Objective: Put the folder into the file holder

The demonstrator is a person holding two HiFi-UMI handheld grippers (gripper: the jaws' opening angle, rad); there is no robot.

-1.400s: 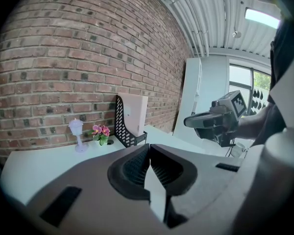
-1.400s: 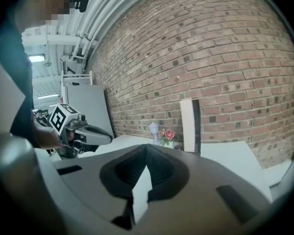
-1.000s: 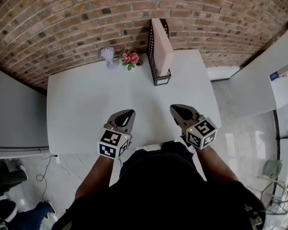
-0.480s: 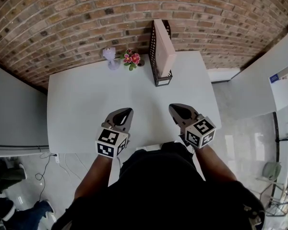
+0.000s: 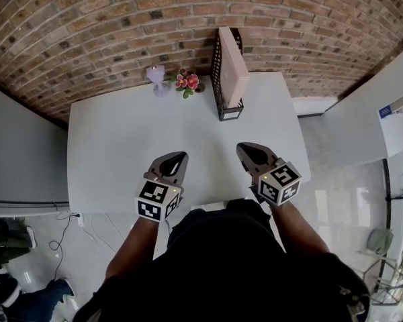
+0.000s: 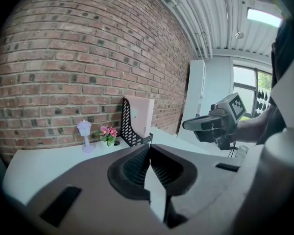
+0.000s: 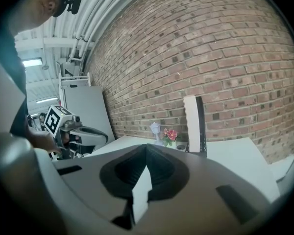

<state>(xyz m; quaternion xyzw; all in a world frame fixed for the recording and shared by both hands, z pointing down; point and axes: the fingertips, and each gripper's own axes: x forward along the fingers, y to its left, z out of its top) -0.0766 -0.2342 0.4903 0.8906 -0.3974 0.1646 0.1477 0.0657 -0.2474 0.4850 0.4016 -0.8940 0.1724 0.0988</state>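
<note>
At the far edge of the white table point(image 5: 121, 146), the pale pink cardboard folder point(image 5: 232, 66) stands upright inside the black mesh file holder point(image 5: 217, 69). The left gripper point(image 5: 180, 158) and right gripper point(image 5: 247, 151) hover near the front edge, jaws pressed together, empty. The task looks finished; only drawing back seems left.

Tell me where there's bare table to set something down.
The table is bare across its left side and middle, from the lamp and flowers forward to the left gripper. The strip right of the file holder is bare too. Only the far edge is crowded.
</note>
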